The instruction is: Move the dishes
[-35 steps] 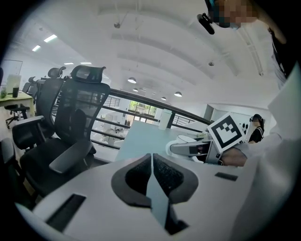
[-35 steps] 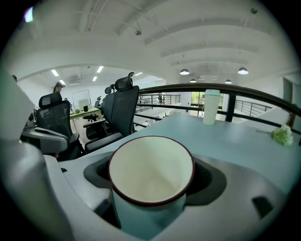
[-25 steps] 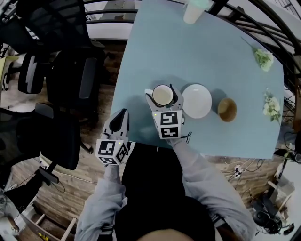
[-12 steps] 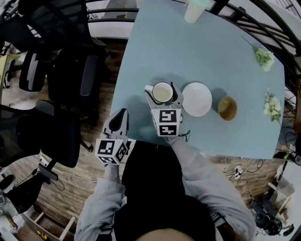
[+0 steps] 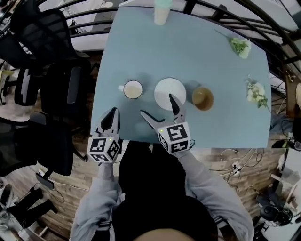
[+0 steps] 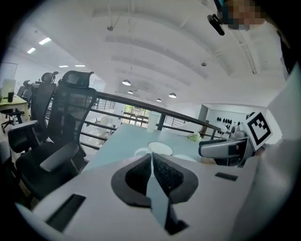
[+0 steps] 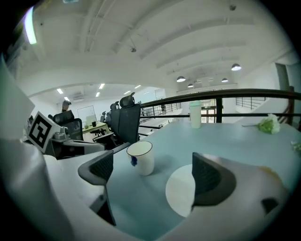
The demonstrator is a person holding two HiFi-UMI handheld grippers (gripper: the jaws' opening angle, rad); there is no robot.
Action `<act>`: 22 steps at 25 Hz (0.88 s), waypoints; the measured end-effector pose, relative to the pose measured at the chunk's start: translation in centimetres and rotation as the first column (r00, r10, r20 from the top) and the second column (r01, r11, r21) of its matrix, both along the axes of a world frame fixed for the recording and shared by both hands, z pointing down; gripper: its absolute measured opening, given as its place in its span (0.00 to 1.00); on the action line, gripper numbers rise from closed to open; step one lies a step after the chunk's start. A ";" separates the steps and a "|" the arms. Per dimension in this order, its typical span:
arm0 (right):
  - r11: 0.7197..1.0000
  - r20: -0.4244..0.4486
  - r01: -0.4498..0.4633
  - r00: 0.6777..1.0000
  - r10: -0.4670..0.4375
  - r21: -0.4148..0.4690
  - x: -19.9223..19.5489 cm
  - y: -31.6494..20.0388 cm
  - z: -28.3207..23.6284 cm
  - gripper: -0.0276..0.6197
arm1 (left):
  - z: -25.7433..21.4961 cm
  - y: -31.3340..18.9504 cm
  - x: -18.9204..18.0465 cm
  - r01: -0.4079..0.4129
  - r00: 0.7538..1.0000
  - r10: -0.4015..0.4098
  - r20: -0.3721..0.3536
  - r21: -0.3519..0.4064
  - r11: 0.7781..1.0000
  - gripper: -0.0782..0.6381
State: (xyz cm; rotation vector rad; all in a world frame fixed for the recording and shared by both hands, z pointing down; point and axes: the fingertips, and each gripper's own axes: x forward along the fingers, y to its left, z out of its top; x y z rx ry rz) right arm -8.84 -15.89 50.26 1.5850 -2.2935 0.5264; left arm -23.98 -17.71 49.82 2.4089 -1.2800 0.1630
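— Pale blue table (image 5: 188,52) in an open-plan office, dark railing (image 5: 225,12) behind it: where do the dishes sit?

— Centre frame, in a row. White mug (image 5: 132,89) at left, white plate (image 5: 168,92) near it, brown bowl (image 5: 202,98) just right of the plate. All three stand on the tabletop, and none is held.

— And the grippers?

— Right gripper (image 5: 156,106) is at lower centre, jaws spread wide with nothing gripped. Its own view shows the mug beyond its left jaw and the plate's edge under its right one; whether that jaw touches the plate cannot be told. Left gripper (image 5: 112,115) is at lower left, over the table's near edge, jaws pressed together and holding nothing.

— Anything further out?

— Tall pale cup (image 5: 161,12) at top centre by the far edge, and sprigs of white flowers (image 5: 240,46) at upper right and right. Black office chairs (image 5: 61,94) fill the left of the frame over wood flooring (image 5: 28,188).
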 end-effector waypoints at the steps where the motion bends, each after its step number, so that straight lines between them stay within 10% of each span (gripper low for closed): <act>1: 1.000 0.013 -0.011 1.000 0.011 0.005 1.5 0.9 -0.8 0.86 | -0.7 0.4 1.3 -0.005 1.000 0.006 -0.010 0.010 1.000 0.14; 12: 0.956 0.084 -0.231 0.972 0.219 0.182 16.0 6.8 -9.0 0.72 | -7.7 3.5 12.5 -0.136 0.990 0.138 -0.006 0.142 0.981 0.14; 22: 0.780 0.222 -0.565 0.824 0.521 0.269 24.2 11.6 -11.3 0.31 | -10.4 1.7 10.1 -0.108 0.994 0.104 0.032 0.201 0.974 0.14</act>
